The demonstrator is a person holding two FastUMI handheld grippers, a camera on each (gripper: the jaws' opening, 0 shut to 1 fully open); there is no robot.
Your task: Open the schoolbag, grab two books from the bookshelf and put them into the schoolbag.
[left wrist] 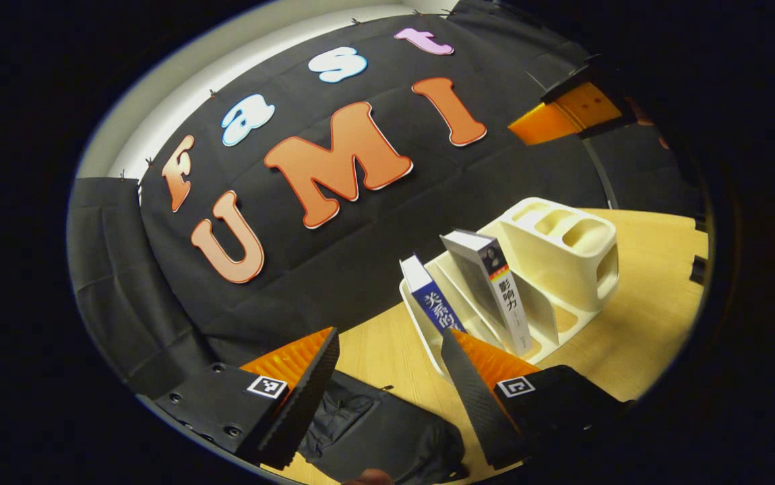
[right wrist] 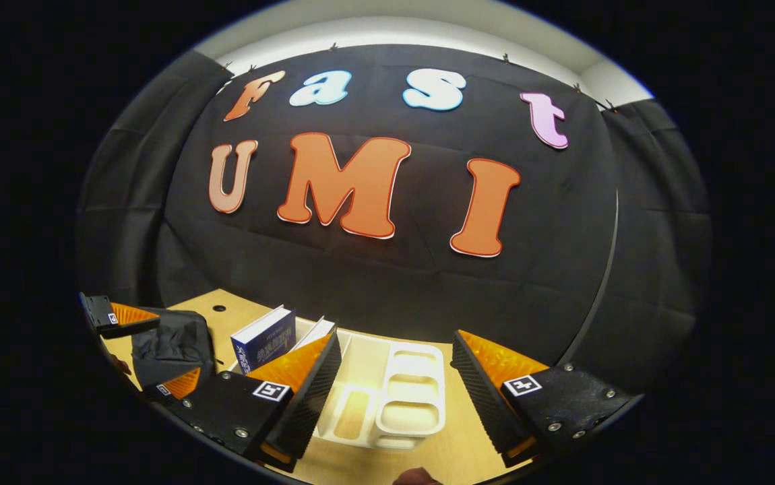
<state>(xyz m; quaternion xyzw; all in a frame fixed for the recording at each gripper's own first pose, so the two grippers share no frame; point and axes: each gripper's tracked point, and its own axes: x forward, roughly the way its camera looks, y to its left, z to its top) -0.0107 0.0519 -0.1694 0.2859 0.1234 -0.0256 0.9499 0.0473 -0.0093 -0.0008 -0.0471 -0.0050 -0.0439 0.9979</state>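
My left gripper (left wrist: pixel 387 384) is spread wide, nothing between the fingers — it hangs above the table (left wrist: pixel 637 337), tilted. Just below and between its fingers I see the black schoolbag (left wrist: pixel 387 431) lying flat on the wood, a zip pocket facing up; can't tell from here if the main compartment is unzipped. Beyond the right-hand finger sits the white bookshelf (left wrist: pixel 563 269), a desktop organiser w/ slotted dividers and a block of cup-like holders at its far end. Two books stand in the slots, both leaning: a blue book (left wrist: pixel 431 300) nearest the bag, and a grey-and-white book (left wrist: pixel 495 289) one slot over, spine toward me. Top right of the left gripper view, the other gripper's orange finger shows against the black cloth wall (left wrist: pixel 360 269).

My right gripper (right wrist: pixel 397 377) is also released, fingers well apart, gripping nothing. Between them, lower down, is the bookshelf (right wrist: pixel 411 391) seen from its holder end — three stacked openings facing me. The blue book (right wrist: pixel 265 340) stands at the far-left end of the shelf, the second book (right wrist: pixel 317 332) just beside it, partly hidden behind my left-hand finger. Farther left the schoolbag (right wrist: pixel 172 347) sits as a dark lump on the table (right wrist: pixel 461 451), w/ the left gripper (right wrist: pixel 148 350) straddling it, one orange finger above and one below, neither clearly touching the fabric.
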